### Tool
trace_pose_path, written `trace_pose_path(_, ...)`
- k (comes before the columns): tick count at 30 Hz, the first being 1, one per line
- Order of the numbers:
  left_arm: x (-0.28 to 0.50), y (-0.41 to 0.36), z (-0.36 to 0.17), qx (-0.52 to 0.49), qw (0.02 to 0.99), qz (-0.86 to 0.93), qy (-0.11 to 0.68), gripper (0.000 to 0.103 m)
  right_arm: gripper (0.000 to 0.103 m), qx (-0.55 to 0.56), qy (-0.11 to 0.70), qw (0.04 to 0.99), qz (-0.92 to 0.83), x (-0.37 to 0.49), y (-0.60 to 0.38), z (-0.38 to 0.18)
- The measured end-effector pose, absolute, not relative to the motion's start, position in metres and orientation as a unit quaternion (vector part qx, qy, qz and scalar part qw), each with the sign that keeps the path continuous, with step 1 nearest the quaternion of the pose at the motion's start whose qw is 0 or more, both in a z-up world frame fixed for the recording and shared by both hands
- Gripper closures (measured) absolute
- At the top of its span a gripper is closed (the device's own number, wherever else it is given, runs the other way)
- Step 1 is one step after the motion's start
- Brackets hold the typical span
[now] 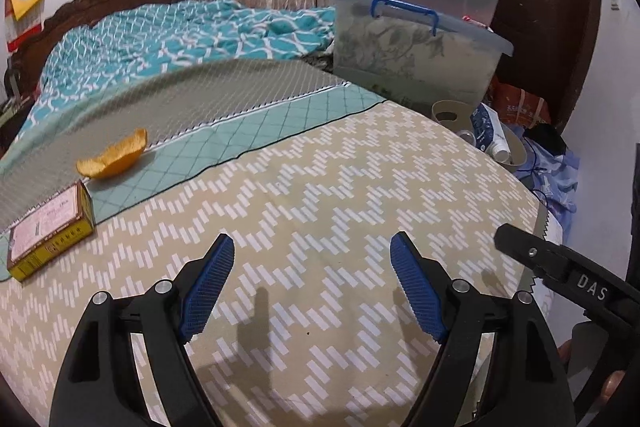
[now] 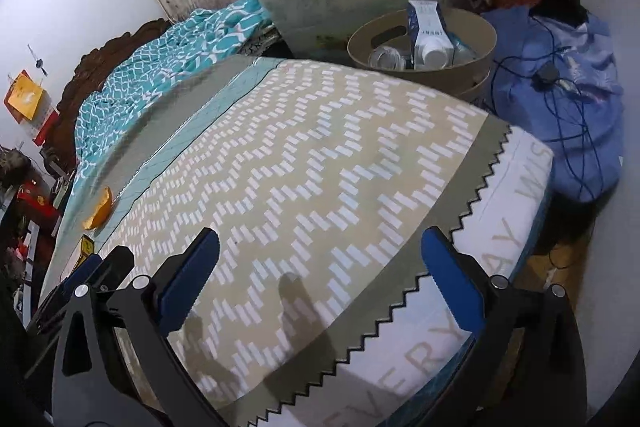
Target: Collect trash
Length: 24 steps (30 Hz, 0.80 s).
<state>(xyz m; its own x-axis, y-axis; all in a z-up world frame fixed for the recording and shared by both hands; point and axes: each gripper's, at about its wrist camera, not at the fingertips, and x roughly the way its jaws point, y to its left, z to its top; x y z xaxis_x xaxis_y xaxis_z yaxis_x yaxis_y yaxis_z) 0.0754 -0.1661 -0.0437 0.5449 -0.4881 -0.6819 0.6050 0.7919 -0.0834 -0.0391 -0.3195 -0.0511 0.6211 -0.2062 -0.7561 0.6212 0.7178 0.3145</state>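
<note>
Bedding with a beige zigzag pattern covers the bed (image 1: 320, 187), where an orange peel (image 1: 114, 157) lies on the teal strip at the left, a small yellow-edged box (image 1: 48, 231) just beside it. Off the bed's far corner stands a beige waste bin (image 2: 420, 47) holding a milk carton (image 2: 426, 31) and a bottle. Both the left gripper (image 1: 312, 283) and right gripper (image 2: 320, 279) have their jaws wide and empty above the bedding.

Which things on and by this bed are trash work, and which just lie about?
For the job:
- orange peel
- yellow box
- tan bin, already holding a carton

Lying about:
- storage tub
- teal blanket
- blue bag
</note>
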Motion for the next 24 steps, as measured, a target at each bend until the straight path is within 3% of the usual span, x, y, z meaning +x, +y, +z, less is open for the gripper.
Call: trace_pose_path(24,0.057,-0.166,-0.036,0.090,0.884,-0.334,0.314,0.020,0.003,0.299,0.337,0.855,-0.257,-0.061,-0.321,-0.042)
